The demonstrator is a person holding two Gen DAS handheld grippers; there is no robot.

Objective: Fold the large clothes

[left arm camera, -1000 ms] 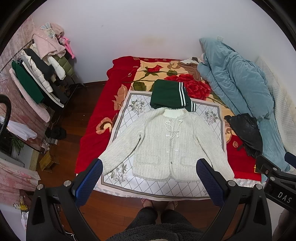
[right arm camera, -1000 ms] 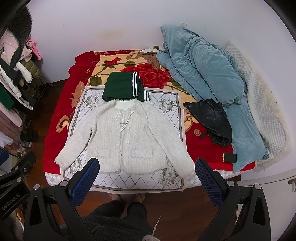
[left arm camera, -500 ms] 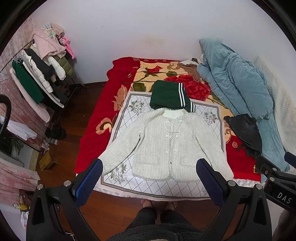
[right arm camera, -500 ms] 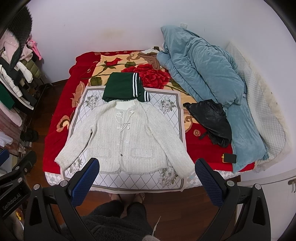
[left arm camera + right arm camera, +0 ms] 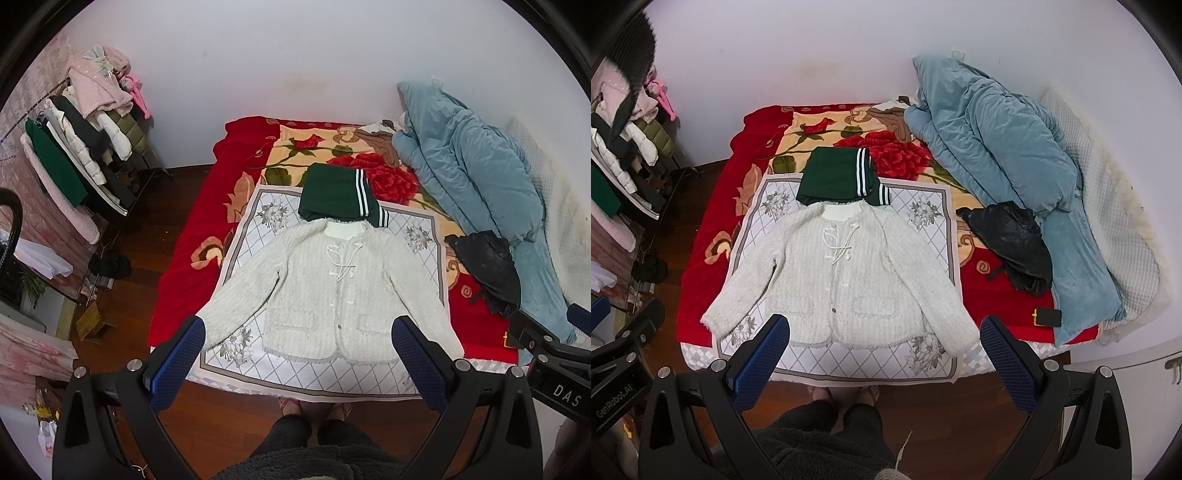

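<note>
Left gripper (image 5: 297,356): held high at the foot of the bed, jaws spread wide and nothing between them; judged to be poised ahead of a first grasp.
Right gripper (image 5: 884,354): likewise spread apart and empty, raised beside the left one so that both sleeves are kept in sight.
Person: only dark trouser legs and feet (image 5: 314,406) are seen, planted at the bed's foot edge, squarely before the garment.
White cardigan (image 5: 332,291): laid flat, front up, on the patterned white cloth (image 5: 255,218); sleeves angled out and down, hem nearest the grippers, so that cuffs and hem can be reached first. No fold is made yet.
Green folded garment (image 5: 338,192): set just beyond the cardigan's collar, touching it; judged to be a finished piece parked clear of the work area.
Black bag (image 5: 1008,243): dropped on the red floral blanket (image 5: 709,229), right of the cloth.
Blue quilt (image 5: 993,147): bunched along the far right side, seemingly pushed aside for room.
</note>
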